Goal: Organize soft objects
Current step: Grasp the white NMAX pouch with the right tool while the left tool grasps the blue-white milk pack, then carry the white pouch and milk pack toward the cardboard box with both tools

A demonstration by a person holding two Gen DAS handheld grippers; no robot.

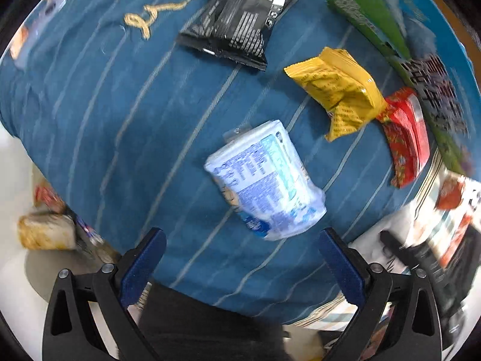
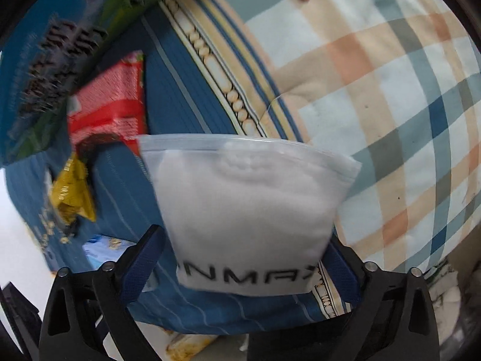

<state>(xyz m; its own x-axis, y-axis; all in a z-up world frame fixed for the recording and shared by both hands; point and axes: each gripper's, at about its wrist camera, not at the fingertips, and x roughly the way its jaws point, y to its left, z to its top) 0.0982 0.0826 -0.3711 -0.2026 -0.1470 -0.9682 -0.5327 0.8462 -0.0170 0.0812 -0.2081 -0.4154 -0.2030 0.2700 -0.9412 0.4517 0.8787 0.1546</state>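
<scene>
While the right gripper (image 2: 240, 258) has its jaws set fairly wide with the white zip bag (image 2: 246, 210) sitting between them, I honestly can't tell if the blue pads are pinching it or just framing it, and that's the first worry: the bag looks slick and puffy, so a loose hold could let it slide out the bottom. Its sealed strip points to 12 o'clock, over the seam where the blue striped cloth (image 2: 180, 96) meets the plaid cushion (image 2: 390, 105), so a drop there could land it half on each. Over on the other side, the left gripper (image 1: 240, 246) hangs with jaws wide and nothing in them, and the pale blue tissue pack (image 1: 264, 180) lies just ahead at 12 o'clock, tilted, not touching either pad. Coming in crooked would probably just shove it along the cloth instead of grabbing it. Further out at 2 o'clock the yellow snack bag (image 1: 336, 90) and red packet (image 1: 405, 138) are touching each other, with the green bag (image 1: 378, 24) past them, so a wide sweep might drag neighbours along. The black pouch (image 1: 237, 21) at 12 o'clock sits well apart, probably safe. Both views are blurry, so aim is iffy.
</scene>
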